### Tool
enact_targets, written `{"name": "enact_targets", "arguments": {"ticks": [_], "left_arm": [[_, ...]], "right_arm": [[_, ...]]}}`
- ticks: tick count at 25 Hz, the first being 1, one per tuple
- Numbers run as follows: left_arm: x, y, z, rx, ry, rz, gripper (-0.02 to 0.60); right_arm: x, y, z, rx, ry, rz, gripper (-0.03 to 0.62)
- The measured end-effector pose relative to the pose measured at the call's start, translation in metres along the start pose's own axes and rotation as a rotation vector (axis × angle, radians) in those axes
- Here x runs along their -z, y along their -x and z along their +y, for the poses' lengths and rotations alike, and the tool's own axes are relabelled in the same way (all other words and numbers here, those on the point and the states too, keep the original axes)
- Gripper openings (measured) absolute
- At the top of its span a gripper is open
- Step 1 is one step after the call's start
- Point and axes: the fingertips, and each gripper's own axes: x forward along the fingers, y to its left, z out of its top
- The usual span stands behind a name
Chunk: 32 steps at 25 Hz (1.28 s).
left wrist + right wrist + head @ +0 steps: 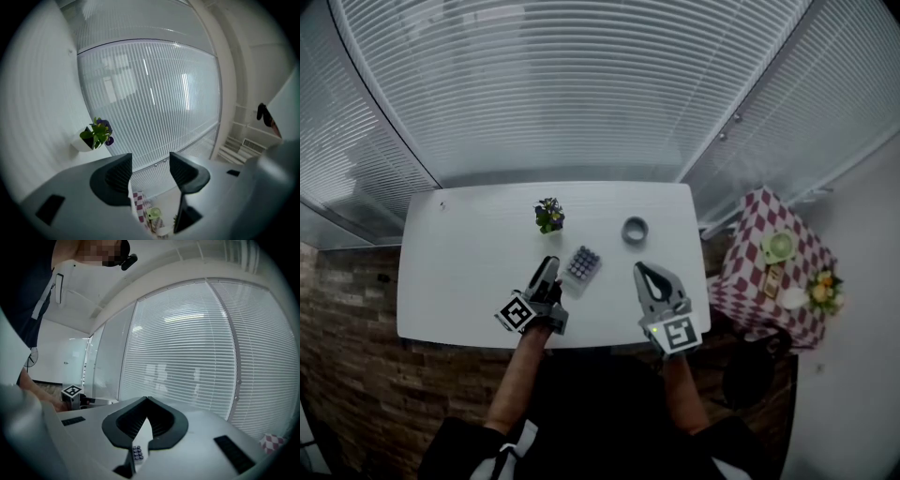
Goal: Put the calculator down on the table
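The calculator (583, 265), a small grey slab with dark keys, lies flat on the white table (469, 272) near its front middle. My left gripper (549, 272) hovers just left of it, apart from it. In the left gripper view that gripper (150, 171) stands open with nothing between its jaws. My right gripper (640, 272) is to the right of the calculator, its jaws closed tip to tip (147, 400) and empty. A sliver of the calculator (137, 453) shows below the right jaws.
A small potted plant (548, 216) (96, 134) and a grey tape roll (635, 230) stand behind the calculator. A red-checked side table (755, 277) with a green bowl (780, 246) stands to the right. Slatted blinds wall off the far side.
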Motion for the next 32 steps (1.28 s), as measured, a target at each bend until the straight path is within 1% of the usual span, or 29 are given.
{"name": "enact_targets", "arguments": {"ticks": [1, 2, 4, 7, 8, 11, 12, 13, 17, 20, 22, 26, 29, 32], "left_arm": [[0.0, 0.002, 0.003, -0.031, -0.073, 0.017, 0.25], [0.001, 0.001, 0.004, -0.039, -0.142, 0.028, 0.25], [0.002, 0.0, 0.001, -0.019, -0.265, 0.035, 0.25], [0.0, 0.001, -0.011, -0.02, -0.456, 0.056, 0.25], [-0.001, 0.002, -0.017, -0.02, -0.534, 0.071, 0.25], [0.0, 0.004, -0.037, -0.023, -0.813, 0.132, 0.25], [-0.001, 0.004, -0.045, -0.026, -0.889, 0.146, 0.25], [-0.001, 0.005, -0.052, -0.029, -0.942, 0.157, 0.25], [-0.002, 0.017, -0.063, -0.041, -1.06, 0.173, 0.25], [-0.009, 0.023, -0.08, -0.039, -1.189, 0.161, 0.25], [-0.012, 0.027, -0.09, -0.031, -1.247, 0.155, 0.25], [-0.016, 0.029, -0.106, -0.008, -1.279, 0.138, 0.25], [-0.023, 0.033, -0.111, -0.029, -1.348, 0.078, 0.25], [-0.024, 0.032, -0.114, -0.04, -1.349, 0.065, 0.25]], "right_arm": [[-0.001, -0.001, 0.001, 0.001, -0.003, -0.004, 0.006], [-0.001, -0.001, 0.001, 0.003, -0.003, -0.003, 0.006], [0.004, -0.001, 0.0, 0.007, 0.007, 0.011, 0.006], [0.008, -0.002, -0.001, 0.014, 0.002, 0.018, 0.006], [0.009, -0.002, -0.001, 0.014, 0.0, 0.019, 0.006], [0.013, -0.004, 0.0, 0.009, 0.005, 0.031, 0.006], [0.014, -0.003, 0.0, 0.008, 0.007, 0.037, 0.006], [0.016, -0.002, 0.0, 0.008, 0.009, 0.043, 0.006], [0.02, 0.001, -0.002, 0.027, 0.018, 0.055, 0.006], [0.023, 0.003, -0.006, 0.038, 0.021, 0.07, 0.006], [0.026, 0.004, -0.009, 0.041, 0.019, 0.074, 0.006], [0.028, 0.005, -0.011, 0.034, 0.022, 0.059, 0.006], [0.028, 0.004, -0.008, 0.015, 0.026, 0.064, 0.006], [0.029, 0.005, -0.013, 0.023, 0.024, 0.069, 0.006]]}}
